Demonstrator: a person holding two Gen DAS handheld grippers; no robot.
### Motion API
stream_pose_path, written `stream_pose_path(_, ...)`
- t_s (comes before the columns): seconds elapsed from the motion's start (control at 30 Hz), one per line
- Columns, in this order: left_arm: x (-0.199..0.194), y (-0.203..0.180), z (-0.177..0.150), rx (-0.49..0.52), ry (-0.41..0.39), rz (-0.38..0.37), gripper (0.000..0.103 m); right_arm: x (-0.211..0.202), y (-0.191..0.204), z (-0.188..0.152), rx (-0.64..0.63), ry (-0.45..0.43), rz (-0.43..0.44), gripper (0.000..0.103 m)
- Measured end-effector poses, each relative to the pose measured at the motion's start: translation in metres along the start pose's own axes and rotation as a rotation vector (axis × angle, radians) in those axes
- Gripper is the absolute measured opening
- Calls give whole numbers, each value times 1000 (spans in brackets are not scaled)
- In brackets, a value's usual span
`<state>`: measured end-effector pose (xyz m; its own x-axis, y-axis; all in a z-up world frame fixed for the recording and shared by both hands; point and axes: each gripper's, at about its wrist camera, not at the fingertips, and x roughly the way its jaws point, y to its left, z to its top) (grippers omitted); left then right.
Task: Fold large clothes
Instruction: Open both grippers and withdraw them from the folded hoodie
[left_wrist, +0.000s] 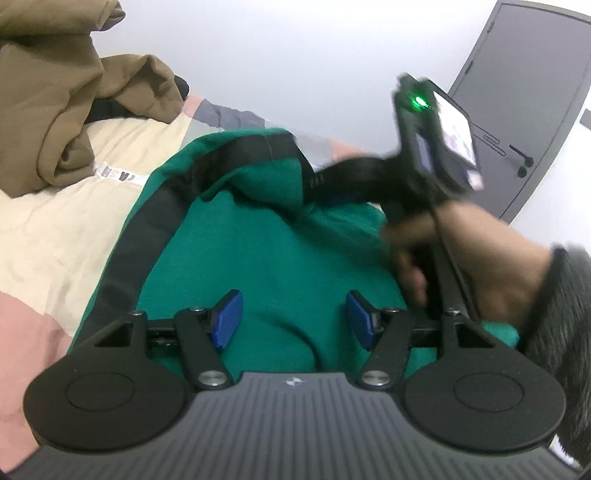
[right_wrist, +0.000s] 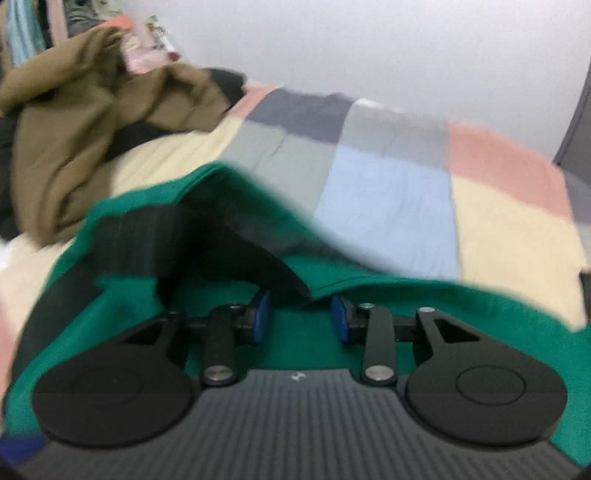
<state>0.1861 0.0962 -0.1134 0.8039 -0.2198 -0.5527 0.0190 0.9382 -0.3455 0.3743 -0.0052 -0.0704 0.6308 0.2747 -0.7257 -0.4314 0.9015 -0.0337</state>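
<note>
- Blue ribbed pads (left_wrist: 227, 319) of the black left gripper (left_wrist: 293, 319) are held well apart above the cloth. Nothing is seen between them, and the gripper appears to be kept ready over the garment's body.
- On the black right gripper (right_wrist: 301, 319), carried in a bare hand (left_wrist: 480, 266), the jaws are set about half closed. A raised fold reaches their tips. Whether the pads actually press on it cannot be told, since the view is blurred.
- One large green knit garment with a black ribbed band (left_wrist: 155, 221) is the task's piece. The green garment (left_wrist: 266, 251) is spread on the bed directly beneath both grippers. One edge is tented up toward the right gripper, judged to be a flap being carried across for a fold.
- One crumpled olive-brown garment (left_wrist: 55, 110) is heaped at the far left, apart from the green one, presumably awaiting its turn.
- One patchwork bedcover of cream, pink, grey and pale-blue squares (right_wrist: 388, 206) serves as the folding surface.
- One dark grey door (left_wrist: 524, 92) is seen in the white wall behind.
</note>
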Motion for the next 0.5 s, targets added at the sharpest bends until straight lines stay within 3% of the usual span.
stream_pose_path(0.1,4,3,-1,9,0,-6,67,10,-14,19,64,-53,-58,38)
stream_pose_path(0.23,5,5,-1,4,-5,-21,67,-8,-30,17,137,-114,-44,39)
stream_pose_path(0.4,3,4,-1,11,-13,-31,67,-55,-38,-17,129,-136,-7,39)
stream_pose_path(0.5,1,-1,-3,32,-21,-28,67,-89,-42,-44,117,-154,-28,39)
